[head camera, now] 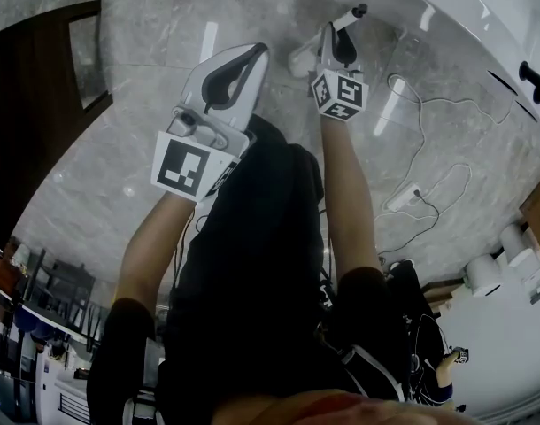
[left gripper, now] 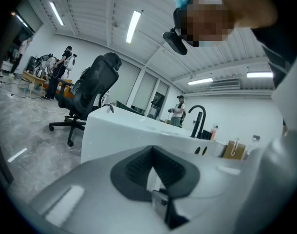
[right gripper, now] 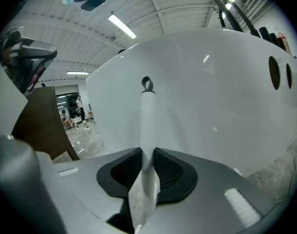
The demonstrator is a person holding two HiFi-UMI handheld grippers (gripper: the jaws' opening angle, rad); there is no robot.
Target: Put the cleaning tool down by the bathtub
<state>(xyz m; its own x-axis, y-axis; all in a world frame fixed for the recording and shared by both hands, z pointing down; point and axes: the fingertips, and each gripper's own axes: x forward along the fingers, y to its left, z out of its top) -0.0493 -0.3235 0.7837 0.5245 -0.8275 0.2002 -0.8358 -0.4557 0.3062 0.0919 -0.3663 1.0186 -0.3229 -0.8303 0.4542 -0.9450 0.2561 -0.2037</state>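
Observation:
My right gripper (head camera: 337,32) (right gripper: 147,156) is shut on the cleaning tool (head camera: 350,16), a slim white handle (right gripper: 147,113) with a black hanging loop at its tip. The handle stands upright between the pads, right in front of the white bathtub's (right gripper: 212,106) outer wall. In the head view the tool hangs over the marble floor next to the tub's rim (head camera: 482,11). My left gripper (head camera: 255,53) (left gripper: 152,153) is held up to the left, shut, with nothing in it. From its own view the bathtub (left gripper: 114,130) lies ahead.
White cables and a power strip (head camera: 403,200) trail over the floor beside the tub. A dark wooden door (head camera: 40,104) stands at the left. A black faucet (left gripper: 197,121) rises behind the tub, and an office chair (left gripper: 87,94) stands at its far end with people beyond.

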